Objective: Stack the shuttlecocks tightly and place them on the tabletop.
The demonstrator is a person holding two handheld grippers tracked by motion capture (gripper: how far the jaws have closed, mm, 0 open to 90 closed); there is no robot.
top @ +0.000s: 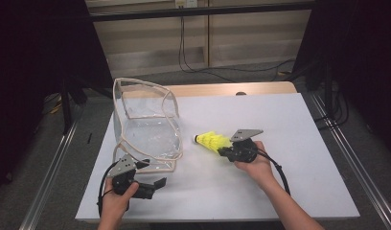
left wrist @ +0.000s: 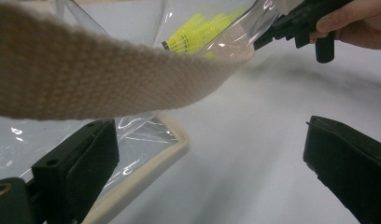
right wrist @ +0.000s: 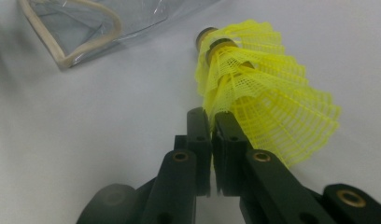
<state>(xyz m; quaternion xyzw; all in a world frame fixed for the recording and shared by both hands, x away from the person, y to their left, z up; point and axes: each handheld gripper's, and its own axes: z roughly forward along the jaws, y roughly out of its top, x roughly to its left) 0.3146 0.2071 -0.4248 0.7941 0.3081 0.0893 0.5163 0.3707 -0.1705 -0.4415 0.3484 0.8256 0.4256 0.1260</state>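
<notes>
Two yellow plastic mesh shuttlecocks (right wrist: 263, 93), nested, are pinched at the skirt by the right gripper (top: 228, 152), jaws clamped, near the clear plastic bag w/ beige cloth trim (top: 148, 129) on the white table (top: 280, 182). Left gripper (top: 157, 184) jaws apart by the bag's rim. Best: hold rim open, slide cork-end in slow, don't squash skirt.

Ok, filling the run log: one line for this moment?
right gripper: shut on yellow shuttlecocks | left gripper: open beside clear bag | shuttlecocks outside bag
</notes>
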